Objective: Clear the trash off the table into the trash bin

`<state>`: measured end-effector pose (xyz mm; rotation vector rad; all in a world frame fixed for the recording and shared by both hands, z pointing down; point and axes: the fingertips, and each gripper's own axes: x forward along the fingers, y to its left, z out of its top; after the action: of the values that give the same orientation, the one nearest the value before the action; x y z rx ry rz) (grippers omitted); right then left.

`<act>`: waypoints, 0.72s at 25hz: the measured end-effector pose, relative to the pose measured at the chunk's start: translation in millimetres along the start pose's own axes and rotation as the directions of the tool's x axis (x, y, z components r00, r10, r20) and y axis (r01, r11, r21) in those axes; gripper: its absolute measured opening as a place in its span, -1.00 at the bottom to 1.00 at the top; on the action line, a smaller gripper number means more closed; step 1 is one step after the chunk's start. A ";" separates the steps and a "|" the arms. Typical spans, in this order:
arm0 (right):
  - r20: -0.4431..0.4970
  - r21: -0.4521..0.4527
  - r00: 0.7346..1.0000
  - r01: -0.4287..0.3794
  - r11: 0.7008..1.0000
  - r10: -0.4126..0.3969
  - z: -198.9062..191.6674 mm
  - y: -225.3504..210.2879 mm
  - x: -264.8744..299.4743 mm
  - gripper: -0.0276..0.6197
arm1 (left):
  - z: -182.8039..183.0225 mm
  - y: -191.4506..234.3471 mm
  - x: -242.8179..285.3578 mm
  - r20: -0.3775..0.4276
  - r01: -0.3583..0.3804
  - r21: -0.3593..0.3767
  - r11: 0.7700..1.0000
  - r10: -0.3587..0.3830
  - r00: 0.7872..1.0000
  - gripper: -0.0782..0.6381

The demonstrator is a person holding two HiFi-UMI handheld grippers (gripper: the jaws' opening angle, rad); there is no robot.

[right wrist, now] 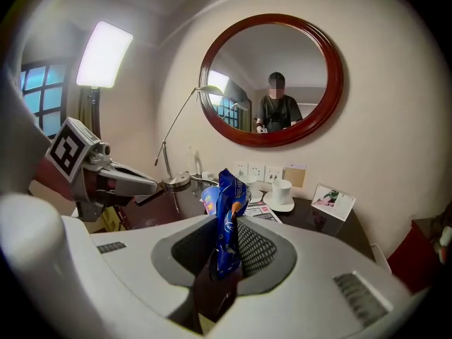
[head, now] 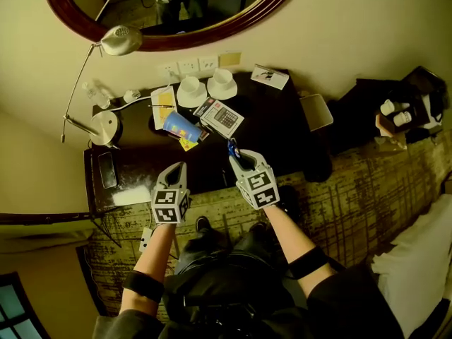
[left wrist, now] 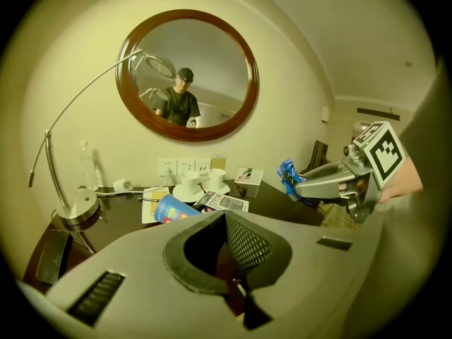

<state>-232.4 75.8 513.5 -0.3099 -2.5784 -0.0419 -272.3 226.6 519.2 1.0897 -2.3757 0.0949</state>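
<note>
Blue wrapper (right wrist: 227, 221), blue cup (head: 180, 126), white teacups (head: 191, 85), dark table (head: 279, 129); the leaflet (head: 164, 104) looks yellowish.

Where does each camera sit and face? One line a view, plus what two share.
Head view: on the head, steeply down at the table; forearms, left gripper, right gripper show.
Left gripper view: on that gripper, toward the mirror; shut jaws show.
Right gripper view: likewise toward the mirror; jaws grip a blue wrapper.
All three share the blue cup.

Cup (head: 181, 126) beside calculator (head: 224, 117) on table (head: 277, 131)
</note>
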 end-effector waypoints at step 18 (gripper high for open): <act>-0.009 0.278 0.900 0.420 0.864 -0.435 -101.4 -132.9 -190.1 -0.62 | 26.2 -244.6 95.2 -0.099 0.449 0.242 0.860 -0.439 0.893 -0.78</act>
<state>-53.4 -102.9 506.0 0.3759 -2.6130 0.1648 -158.0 -10.8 506.5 1.7197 -2.0509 0.2665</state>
